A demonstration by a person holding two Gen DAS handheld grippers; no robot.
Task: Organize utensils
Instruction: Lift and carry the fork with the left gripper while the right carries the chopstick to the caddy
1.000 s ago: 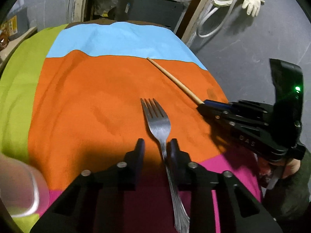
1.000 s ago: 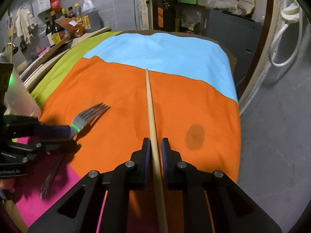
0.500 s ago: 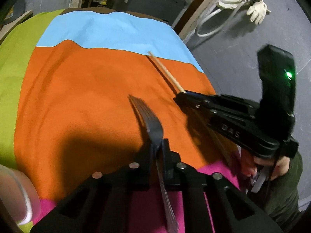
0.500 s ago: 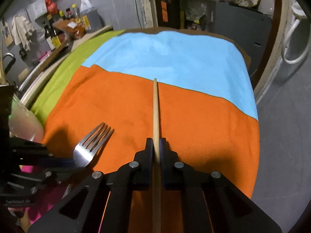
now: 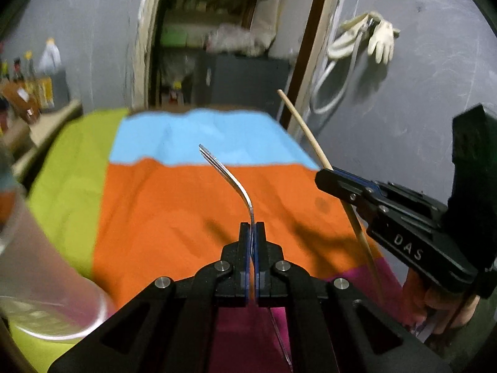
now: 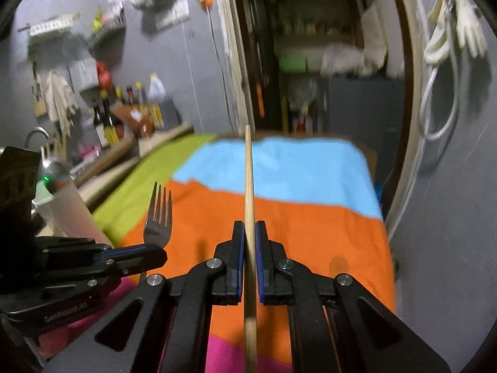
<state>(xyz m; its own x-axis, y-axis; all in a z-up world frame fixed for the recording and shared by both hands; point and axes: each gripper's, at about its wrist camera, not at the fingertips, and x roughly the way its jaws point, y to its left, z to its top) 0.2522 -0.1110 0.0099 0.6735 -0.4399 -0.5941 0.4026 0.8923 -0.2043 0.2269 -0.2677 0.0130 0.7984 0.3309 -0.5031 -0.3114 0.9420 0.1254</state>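
My left gripper point(image 5: 252, 224) is shut on the neck of a metal fork point(image 5: 230, 176), which hangs above the orange band of the cloth point(image 5: 174, 211) with its tines pointing away. From the right wrist view the same fork point(image 6: 158, 220) sticks up from the left gripper point(image 6: 155, 253) at the left. My right gripper point(image 6: 248, 223) is shut on a wooden chopstick point(image 6: 248, 180), lifted off the cloth and pointing straight ahead. In the left wrist view the chopstick point(image 5: 306, 133) slants up out of the right gripper point(image 5: 326, 175) at the right.
A clear drinking glass point(image 5: 37, 279) stands at the near left, also seen as the glass point(image 6: 66, 208) in the right wrist view. The cloth has green, blue, orange and pink bands. Bottles point(image 6: 124, 115) line a counter at the far left. A grey wall and a doorway lie beyond the table.
Both grippers have closed and risen. The fork and the chopstick, which lay on the orange cloth a second ago, now hang above it, and both views have tilted up toward the far wall.
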